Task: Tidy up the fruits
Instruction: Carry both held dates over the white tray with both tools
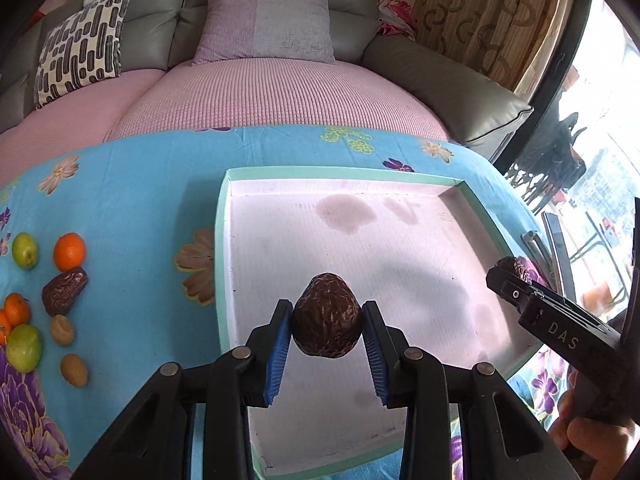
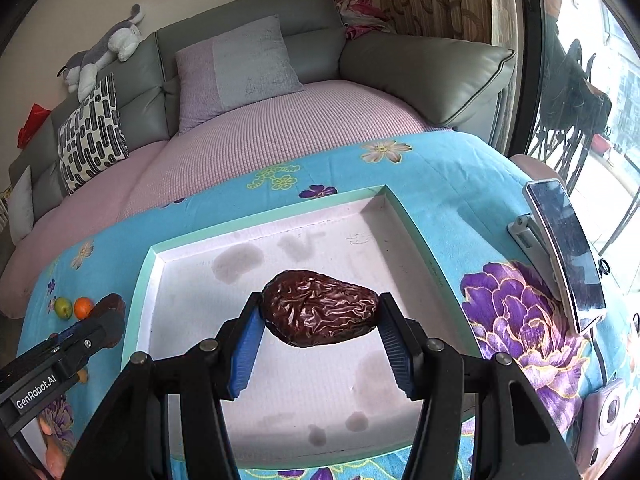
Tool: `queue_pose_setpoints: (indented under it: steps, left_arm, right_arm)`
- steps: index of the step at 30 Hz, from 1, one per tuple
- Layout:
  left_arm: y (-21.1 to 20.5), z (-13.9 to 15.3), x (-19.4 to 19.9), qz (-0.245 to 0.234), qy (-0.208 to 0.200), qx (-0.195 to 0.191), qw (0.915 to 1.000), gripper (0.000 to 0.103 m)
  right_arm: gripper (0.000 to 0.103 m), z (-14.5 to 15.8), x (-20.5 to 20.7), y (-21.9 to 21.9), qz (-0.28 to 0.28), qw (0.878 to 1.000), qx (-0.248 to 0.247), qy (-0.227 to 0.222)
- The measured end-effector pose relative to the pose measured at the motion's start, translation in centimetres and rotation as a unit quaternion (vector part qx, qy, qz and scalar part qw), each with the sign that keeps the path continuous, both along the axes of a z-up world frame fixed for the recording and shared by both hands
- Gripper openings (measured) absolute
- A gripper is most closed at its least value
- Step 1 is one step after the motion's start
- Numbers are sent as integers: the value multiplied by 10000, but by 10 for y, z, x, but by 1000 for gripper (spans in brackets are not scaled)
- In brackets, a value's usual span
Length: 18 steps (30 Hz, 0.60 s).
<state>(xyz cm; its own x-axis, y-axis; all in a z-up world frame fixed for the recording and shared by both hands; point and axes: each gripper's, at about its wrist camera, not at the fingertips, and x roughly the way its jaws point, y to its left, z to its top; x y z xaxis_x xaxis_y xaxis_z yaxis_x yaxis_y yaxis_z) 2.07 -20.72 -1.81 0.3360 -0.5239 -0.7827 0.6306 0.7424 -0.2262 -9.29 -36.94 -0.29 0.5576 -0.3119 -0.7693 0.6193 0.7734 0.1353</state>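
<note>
My left gripper is shut on a wrinkled brown date and holds it above the near part of the mint-rimmed white tray. My right gripper is shut on a second brown date above the same tray. The right gripper also shows at the right edge of the left wrist view, its date peeking out at the tip. On the blue floral cloth left of the tray lie a third date, an orange, green fruits, small oranges and two tan nuts.
A phone on a stand stands on the cloth right of the tray. A pink camera-like device lies at the near right corner. A grey sofa with pillows is behind the table. The tray floor is stained.
</note>
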Motion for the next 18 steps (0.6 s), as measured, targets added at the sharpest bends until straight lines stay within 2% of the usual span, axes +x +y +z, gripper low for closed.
queue_pose_setpoints:
  steps: [2,7,13,18]
  left_arm:
    - [-5,-6,-5,-75,-7,112,9999,38]
    - [-9,-14,-11,-152,-23,277,9995,38]
    - [-9,-25,-10,-170,44,466,9988,38]
    - [-8,-26,-12,-180,22,453,9988,38]
  right_arm:
    - [58,-10,-4,-7,-136,9998,53,156]
    - [58,-19,-13,-17,-309,9991,218,201]
    - [58,-27,-14,-21,-305,9987,286,285]
    - [58,-31,-14,-20,-265,9985,344,333]
